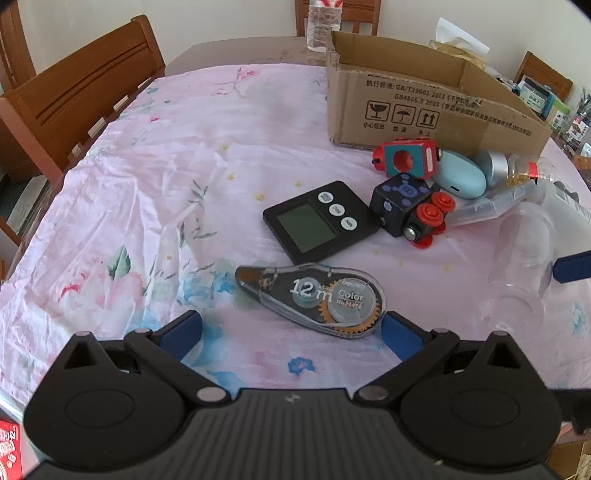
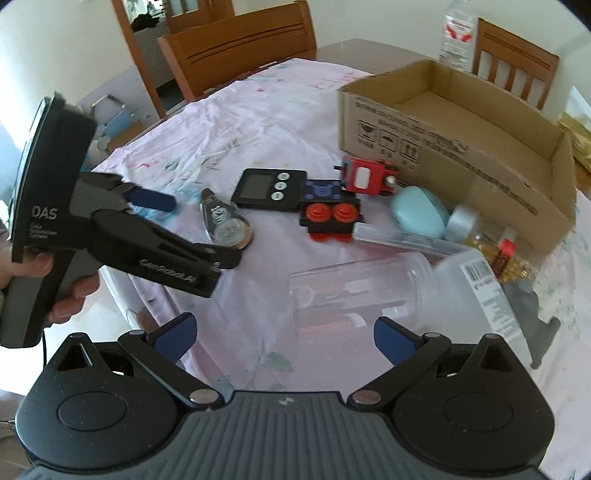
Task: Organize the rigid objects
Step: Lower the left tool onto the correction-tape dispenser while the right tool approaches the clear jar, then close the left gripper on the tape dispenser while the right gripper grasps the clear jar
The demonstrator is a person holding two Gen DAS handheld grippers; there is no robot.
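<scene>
Blue pads tip both pairs of tongs, and both pairs stand spread wide with nothing between them. The left tongs [image 1: 291, 332] hover low over the pink flowered cloth [image 1: 147, 184] on the table, with the correction tape dispenser [image 1: 314, 295] lying just beyond them, its round end near the right pad. In the right wrist view a hand [image 2: 55, 288] grips the left tool's handle at the left edge, only its fingers showing.

The right tongs [image 2: 282, 332] hang above a clear plastic jar [image 2: 369, 295] lying on its side; its walls are see-through and blurred, so its far end is hard to trace, and a white barcode label [image 2: 495, 291] sits on something pale beside it that I cannot identify.

Farther out lie a black digital timer [image 1: 321, 221], a dark blue toy block with red wheels [image 1: 410, 210], a red and teal toy [image 1: 406, 155], a pale blue oval case [image 1: 461, 177] and a silver-lidded jar [image 1: 495, 166], crowded together against the near wall of the open cardboard box [image 1: 424, 103]. A long clear case [image 1: 487, 206] is partly hidden under them. Beyond the box a water bottle [image 2: 458, 33] is cut off at the top.
</scene>
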